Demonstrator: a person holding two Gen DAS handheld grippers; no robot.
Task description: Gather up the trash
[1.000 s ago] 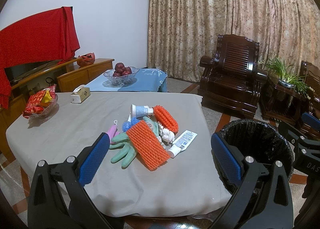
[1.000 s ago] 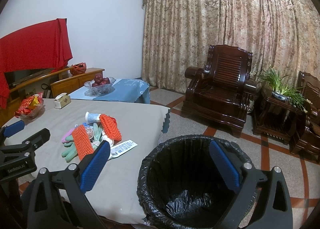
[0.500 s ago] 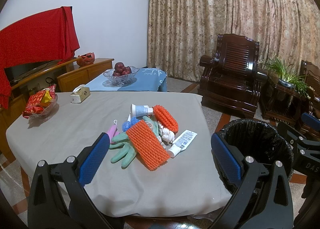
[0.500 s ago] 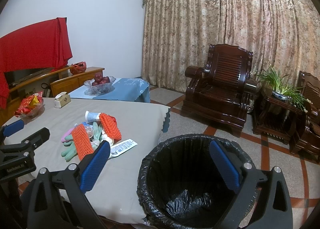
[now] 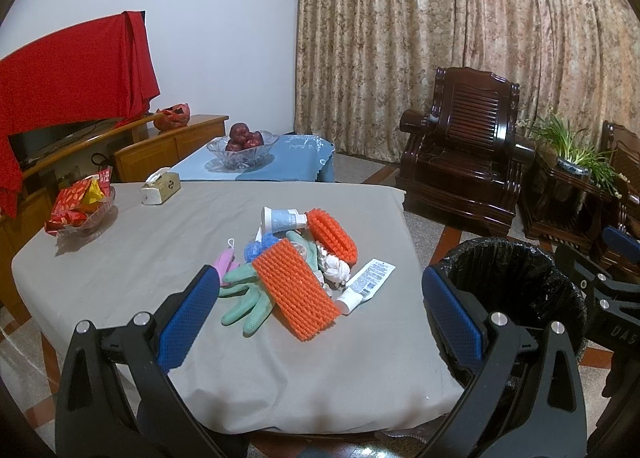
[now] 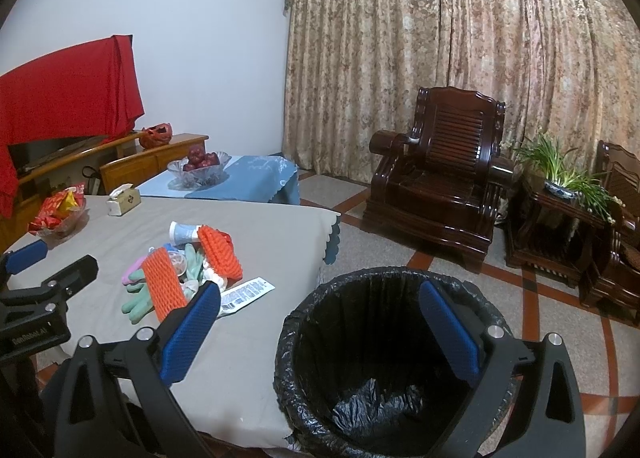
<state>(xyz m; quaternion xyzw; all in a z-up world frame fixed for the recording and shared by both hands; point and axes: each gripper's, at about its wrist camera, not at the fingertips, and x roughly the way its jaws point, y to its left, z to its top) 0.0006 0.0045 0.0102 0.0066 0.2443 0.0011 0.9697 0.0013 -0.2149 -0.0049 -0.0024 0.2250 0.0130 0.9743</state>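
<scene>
Orange foam netting (image 5: 295, 294) tops the trash pile mid-table, its long axis running away and leftward, straight ahead of the empty, wide-apart left gripper (image 5: 316, 322), the nearer one, while the right gripper (image 6: 318, 332), equally spread, hangs over the black-lined bin (image 6: 384, 370).

On the table (image 5: 120, 258) lie two orange foam nets (image 5: 296, 294), one green glove (image 5: 246, 300), two tubes (image 5: 366, 284), one tissue box (image 5: 160, 191) and one snack bowl (image 5: 80, 213). One bin (image 6: 380, 358) stands beside it.
</scene>
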